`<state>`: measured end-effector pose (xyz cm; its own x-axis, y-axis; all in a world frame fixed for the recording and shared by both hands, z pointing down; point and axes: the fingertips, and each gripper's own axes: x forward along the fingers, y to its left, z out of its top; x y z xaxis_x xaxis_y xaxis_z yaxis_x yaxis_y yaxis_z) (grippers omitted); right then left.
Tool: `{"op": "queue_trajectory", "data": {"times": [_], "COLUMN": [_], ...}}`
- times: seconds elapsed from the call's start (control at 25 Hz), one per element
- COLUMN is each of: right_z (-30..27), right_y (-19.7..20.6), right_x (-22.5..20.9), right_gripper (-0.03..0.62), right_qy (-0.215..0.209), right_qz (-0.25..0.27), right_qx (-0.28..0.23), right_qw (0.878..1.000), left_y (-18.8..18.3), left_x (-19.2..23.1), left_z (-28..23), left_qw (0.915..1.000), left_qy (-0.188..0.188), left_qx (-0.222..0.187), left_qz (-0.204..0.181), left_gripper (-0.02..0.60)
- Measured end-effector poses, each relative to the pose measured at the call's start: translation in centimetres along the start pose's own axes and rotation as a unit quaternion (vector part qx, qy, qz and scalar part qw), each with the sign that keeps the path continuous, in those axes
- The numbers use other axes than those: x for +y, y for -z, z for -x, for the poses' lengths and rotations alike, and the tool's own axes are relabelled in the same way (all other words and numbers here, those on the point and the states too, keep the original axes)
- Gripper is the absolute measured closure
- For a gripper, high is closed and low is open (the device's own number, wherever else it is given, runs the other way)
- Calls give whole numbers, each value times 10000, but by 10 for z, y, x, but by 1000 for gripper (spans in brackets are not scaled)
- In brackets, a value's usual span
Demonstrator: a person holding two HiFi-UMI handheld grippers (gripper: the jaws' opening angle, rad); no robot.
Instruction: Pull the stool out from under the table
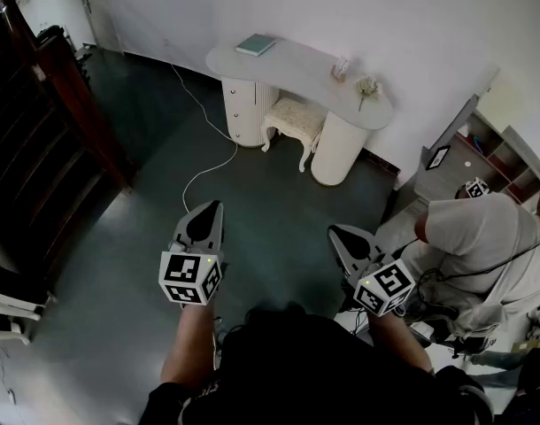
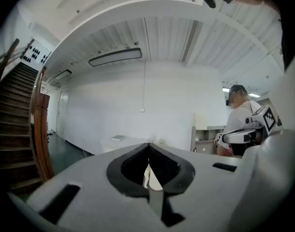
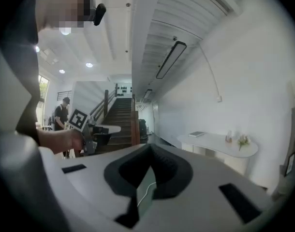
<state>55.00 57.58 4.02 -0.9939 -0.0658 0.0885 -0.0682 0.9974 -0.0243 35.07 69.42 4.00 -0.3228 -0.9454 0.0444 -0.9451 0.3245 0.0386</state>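
A cream stool (image 1: 295, 120) with a patterned seat and curved legs stands tucked under the white curved table (image 1: 297, 65) at the far wall. My left gripper (image 1: 204, 209) hovers over the dark floor, well short of the stool, shut and empty. My right gripper (image 1: 338, 235) is level with it to the right, also shut with nothing held. In the left gripper view the table (image 2: 130, 141) shows small beyond the shut jaws. The right gripper view shows the table (image 3: 219, 143) at the right, with the left gripper (image 3: 101, 128) off to the left.
A dark wooden staircase (image 1: 40, 131) fills the left side. A white cable (image 1: 212, 124) runs across the floor toward the table. A seated person (image 1: 482, 237) and low shelves (image 1: 482, 153) are at the right. On the table lie a book (image 1: 255, 45), a small bottle (image 1: 341, 67) and flowers (image 1: 367, 87).
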Motion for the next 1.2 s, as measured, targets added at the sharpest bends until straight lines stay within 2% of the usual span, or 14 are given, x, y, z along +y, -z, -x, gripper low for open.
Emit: {"op": "queue_trajectory", "data": {"times": [0.16,0.32,0.4,0.52,0.76,0.84,0.96,1.2], "right_z": [-3,-12,-17,-29,-58,-65,-70,-84], "right_y": [-8,-9,-7,-7,-19,-15,-3,21], "right_x": [-21,-38,-37,-29,-7,4,15,31], "right_gripper": [594,594,594,594,592,591,591,591], "right_qy": [132,205,212,176,122,66,40,23], "right_qz": [-105,-342,-63,731,1020,1003,886,627], "right_qx": [-132,-265,-172,16,-142,-113,-25,236], "right_qw": [9998,9989,9996,9972,9946,9949,9961,9978], "left_y": [10,15,16,10,-12,-5,23,50], "left_x": [-1,5,8,10,18,16,21,59], "left_z": [-15,-19,-21,-34,-35,-26,-9,13], "left_qw": [9995,9991,9991,9993,9998,9996,9986,9969], "left_qy": [167,26,-40,34,129,218,271,82], "left_qx": [227,333,339,285,133,157,444,771], "left_qz": [-137,-258,-232,-236,-21,15,-22,127], "left_gripper": [572,574,572,572,572,572,572,572]}}
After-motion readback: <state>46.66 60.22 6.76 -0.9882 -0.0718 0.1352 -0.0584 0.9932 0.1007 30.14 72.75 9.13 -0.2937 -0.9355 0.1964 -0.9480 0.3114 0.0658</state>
